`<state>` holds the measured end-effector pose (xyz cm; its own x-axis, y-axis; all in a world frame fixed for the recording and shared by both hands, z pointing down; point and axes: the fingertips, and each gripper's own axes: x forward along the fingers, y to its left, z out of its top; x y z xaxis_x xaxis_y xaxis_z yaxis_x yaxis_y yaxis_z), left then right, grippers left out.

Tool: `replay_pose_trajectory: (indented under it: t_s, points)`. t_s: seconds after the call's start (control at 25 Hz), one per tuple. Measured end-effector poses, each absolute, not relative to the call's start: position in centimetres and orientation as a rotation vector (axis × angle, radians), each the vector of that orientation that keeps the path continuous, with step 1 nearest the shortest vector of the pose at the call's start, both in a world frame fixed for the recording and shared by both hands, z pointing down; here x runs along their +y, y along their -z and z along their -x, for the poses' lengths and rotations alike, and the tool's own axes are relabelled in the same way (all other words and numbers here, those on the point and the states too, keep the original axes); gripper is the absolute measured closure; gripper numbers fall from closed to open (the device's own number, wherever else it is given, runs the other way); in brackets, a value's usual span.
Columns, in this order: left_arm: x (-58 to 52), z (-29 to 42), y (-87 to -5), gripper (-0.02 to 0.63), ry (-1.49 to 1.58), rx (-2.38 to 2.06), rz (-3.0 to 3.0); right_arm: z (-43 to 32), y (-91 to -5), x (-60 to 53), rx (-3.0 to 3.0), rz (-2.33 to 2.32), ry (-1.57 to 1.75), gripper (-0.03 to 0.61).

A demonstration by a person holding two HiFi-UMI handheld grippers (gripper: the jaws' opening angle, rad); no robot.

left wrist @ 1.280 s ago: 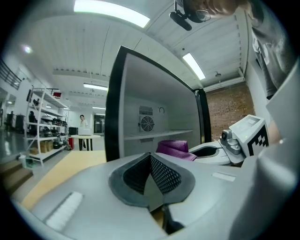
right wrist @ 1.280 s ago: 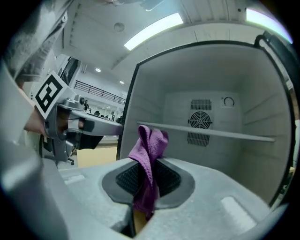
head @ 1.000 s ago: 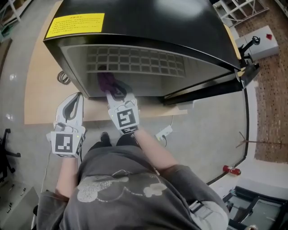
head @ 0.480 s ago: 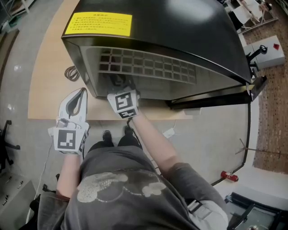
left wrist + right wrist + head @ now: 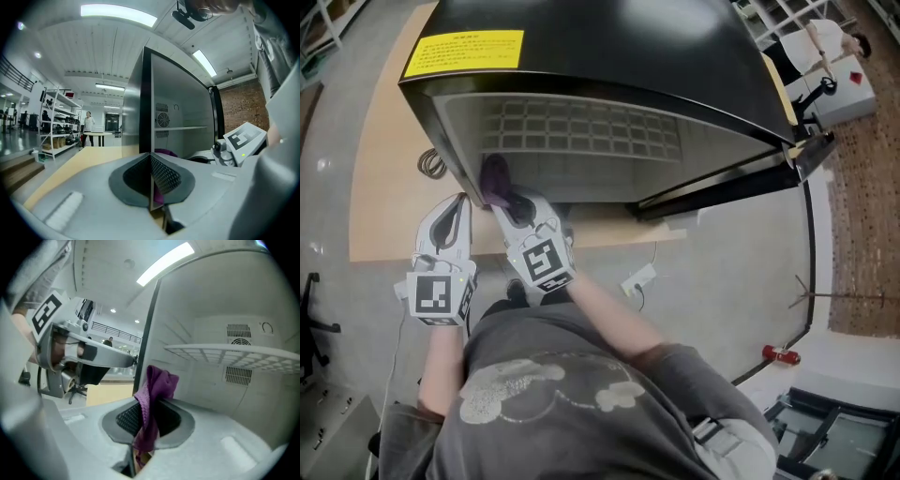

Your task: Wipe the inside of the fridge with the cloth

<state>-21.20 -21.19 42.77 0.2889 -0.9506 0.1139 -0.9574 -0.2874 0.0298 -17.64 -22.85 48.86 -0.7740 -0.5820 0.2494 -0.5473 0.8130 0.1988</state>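
There is one black fridge [image 5: 609,47] with one yellow label [image 5: 462,52] on its top. It stands on one pale wooden board [image 5: 384,197], and its door [image 5: 731,183] is swung open to the right. Inside it there is one white wire shelf [image 5: 234,352], and on the back wall two vent grilles, an upper one [image 5: 238,331] and a lower one [image 5: 238,376]. One person stands in front of the fridge and holds two grippers. The right gripper [image 5: 508,199] reaches into the left front corner of the opening. Its jaws are closed on the one purple cloth [image 5: 152,394], which sticks up from between them in a bunch. The cloth is just inside the fridge, close to the left wall, but I cannot tell if it touches the wall. The left gripper [image 5: 463,201] is outside the fridge, just beside its left front edge and above the board. Its jaws are pressed together and hold nothing. One coil of cable [image 5: 431,164] lies on the board by the fridge. One white power strip [image 5: 639,277] lies on the grey floor.
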Motion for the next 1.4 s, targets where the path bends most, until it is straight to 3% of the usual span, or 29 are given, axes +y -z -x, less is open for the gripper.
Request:
replay_pose_trajectory:
  t_s: [0.84,1.4]
  points:
    - [-22.7,16.3,-45.5,0.596,-0.184,-1.687,-2.473,14.9,-54.5,-30.5,-2.432,-0.893,0.019,0.536]
    - [-25.9,8.8,-44.7,0.596,-0.165,-1.595,-2.529,1.4,-55.9,-33.9,-2.191,-1.126,-0.118,0.535]
